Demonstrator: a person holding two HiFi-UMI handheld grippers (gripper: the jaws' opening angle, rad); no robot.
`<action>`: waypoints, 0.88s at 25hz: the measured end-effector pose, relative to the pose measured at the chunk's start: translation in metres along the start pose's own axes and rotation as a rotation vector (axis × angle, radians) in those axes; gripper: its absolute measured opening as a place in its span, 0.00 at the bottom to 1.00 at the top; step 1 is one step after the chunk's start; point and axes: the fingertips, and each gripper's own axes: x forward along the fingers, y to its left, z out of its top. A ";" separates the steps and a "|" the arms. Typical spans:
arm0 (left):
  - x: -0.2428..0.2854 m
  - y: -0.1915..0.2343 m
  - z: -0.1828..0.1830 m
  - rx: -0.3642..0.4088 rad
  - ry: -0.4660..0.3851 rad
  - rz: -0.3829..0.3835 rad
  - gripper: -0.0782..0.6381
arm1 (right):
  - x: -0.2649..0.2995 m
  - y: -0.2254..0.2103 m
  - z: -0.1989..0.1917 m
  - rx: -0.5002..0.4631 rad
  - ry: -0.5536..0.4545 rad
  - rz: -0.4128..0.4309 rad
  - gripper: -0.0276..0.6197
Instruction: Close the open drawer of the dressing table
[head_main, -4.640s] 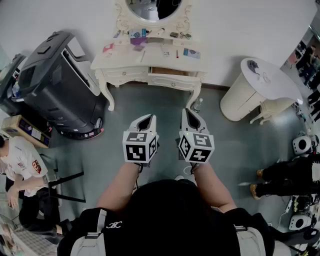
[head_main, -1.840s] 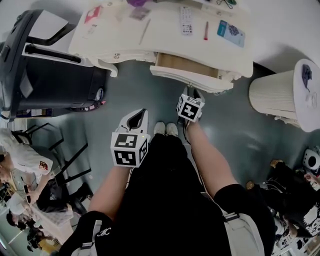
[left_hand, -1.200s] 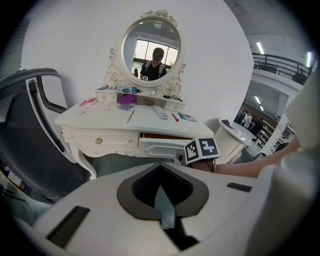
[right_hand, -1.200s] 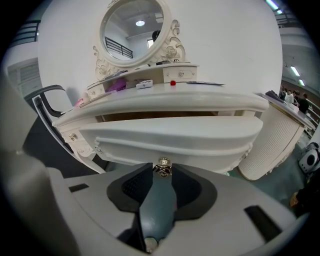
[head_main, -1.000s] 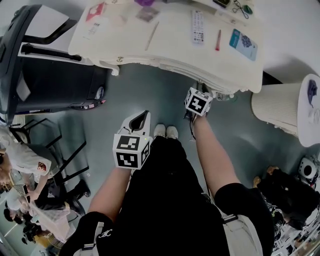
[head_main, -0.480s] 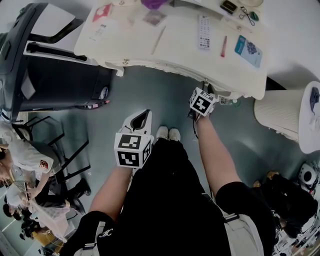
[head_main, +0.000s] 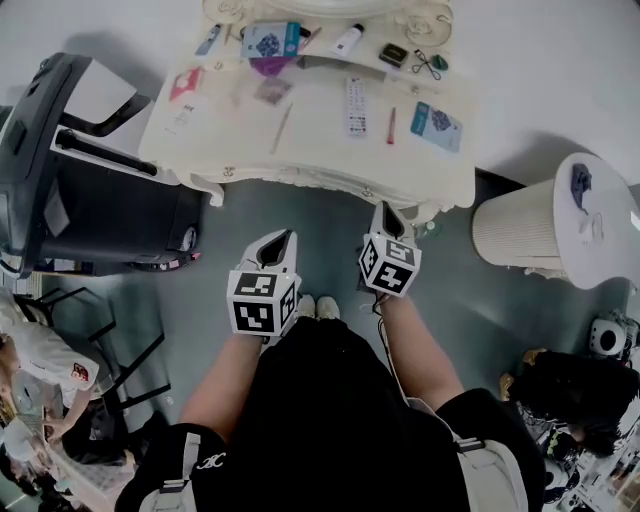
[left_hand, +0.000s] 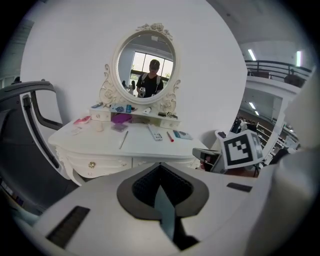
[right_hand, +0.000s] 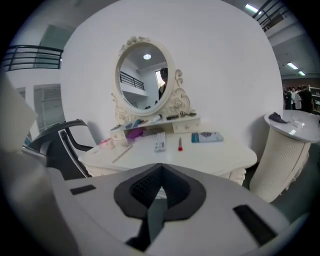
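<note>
The head camera is looking steeply down from above the person, taking in the left gripper, the right gripper and the dressing table just ahead of their tips; each gripper camera is riding behind its own jaws and facing forward along them toward the table from close by; the left one is also catching the right gripper's marker cube to its right; both are framing the mirror; all three are sharing the table's top.

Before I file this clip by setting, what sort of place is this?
Probably a staged bedroom corner inside a large lab or hall, not a home: an ornate cream dressing table with an oval mirror stands beside a bulky black wheeled machine, and a railed mezzanine shows beyond.
</note>
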 end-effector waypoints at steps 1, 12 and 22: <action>-0.001 -0.007 0.009 0.008 -0.020 -0.015 0.12 | -0.014 0.004 0.016 -0.011 -0.037 0.014 0.06; -0.017 -0.060 0.104 0.105 -0.211 -0.132 0.12 | -0.132 0.037 0.154 -0.064 -0.373 0.095 0.06; -0.026 -0.075 0.115 0.115 -0.226 -0.180 0.12 | -0.166 0.038 0.163 -0.047 -0.404 0.088 0.06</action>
